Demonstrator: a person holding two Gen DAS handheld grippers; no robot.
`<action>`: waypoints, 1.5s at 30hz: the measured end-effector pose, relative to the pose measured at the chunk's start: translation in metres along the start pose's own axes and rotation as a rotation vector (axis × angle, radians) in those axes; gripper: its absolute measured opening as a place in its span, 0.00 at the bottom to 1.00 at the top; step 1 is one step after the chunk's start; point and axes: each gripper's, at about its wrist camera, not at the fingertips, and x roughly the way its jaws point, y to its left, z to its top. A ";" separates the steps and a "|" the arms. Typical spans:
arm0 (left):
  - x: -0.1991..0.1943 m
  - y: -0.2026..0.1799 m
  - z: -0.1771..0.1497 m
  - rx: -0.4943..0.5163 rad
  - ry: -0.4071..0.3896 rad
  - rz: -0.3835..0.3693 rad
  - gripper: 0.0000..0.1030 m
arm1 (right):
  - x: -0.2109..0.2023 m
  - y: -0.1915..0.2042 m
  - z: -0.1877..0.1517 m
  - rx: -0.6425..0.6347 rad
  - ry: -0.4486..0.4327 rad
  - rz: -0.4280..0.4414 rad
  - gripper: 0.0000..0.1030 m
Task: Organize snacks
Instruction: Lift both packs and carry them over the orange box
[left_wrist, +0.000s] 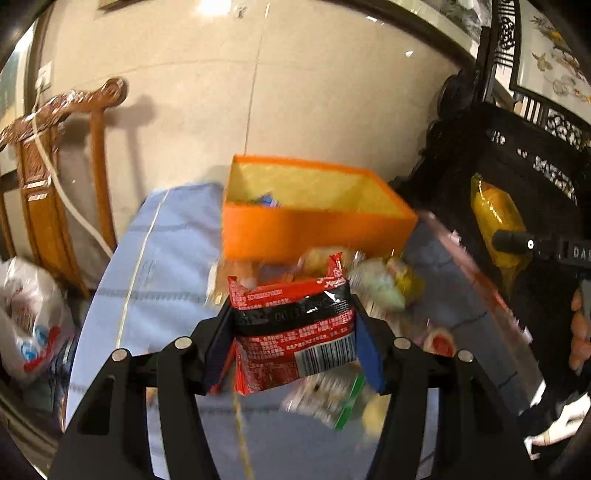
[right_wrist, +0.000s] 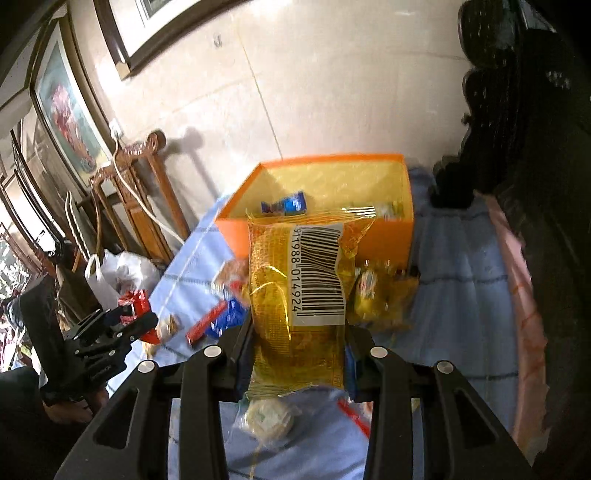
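My left gripper (left_wrist: 293, 332) is shut on a red and black snack packet (left_wrist: 295, 328) and holds it above the table, short of the orange box (left_wrist: 314, 229). My right gripper (right_wrist: 297, 343) is shut on a yellow snack packet (right_wrist: 299, 295) with a barcode, held in front of the orange box (right_wrist: 384, 236). The box holds a blue packet (right_wrist: 284, 205) and other small snacks. The right gripper with its yellow packet (left_wrist: 496, 221) shows at the right in the left wrist view. The left gripper with its red packet (right_wrist: 135, 302) shows at the left in the right wrist view.
Several loose snacks (left_wrist: 376, 288) lie on the blue tablecloth (left_wrist: 166, 258) in front of the box. A carved wooden chair (left_wrist: 48, 177) and a white plastic bag (left_wrist: 29, 317) stand left of the table. Dark carved furniture (left_wrist: 517, 155) stands at the right.
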 end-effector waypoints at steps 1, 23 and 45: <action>0.005 -0.004 0.014 0.011 -0.021 -0.005 0.56 | -0.003 -0.001 0.011 0.005 -0.020 -0.004 0.37; 0.120 -0.035 0.225 0.101 -0.090 0.092 0.57 | 0.044 -0.014 0.206 -0.036 -0.151 -0.059 0.37; 0.171 -0.047 0.035 0.248 0.096 -0.100 0.21 | 0.045 -0.022 0.083 0.067 -0.051 -0.026 0.37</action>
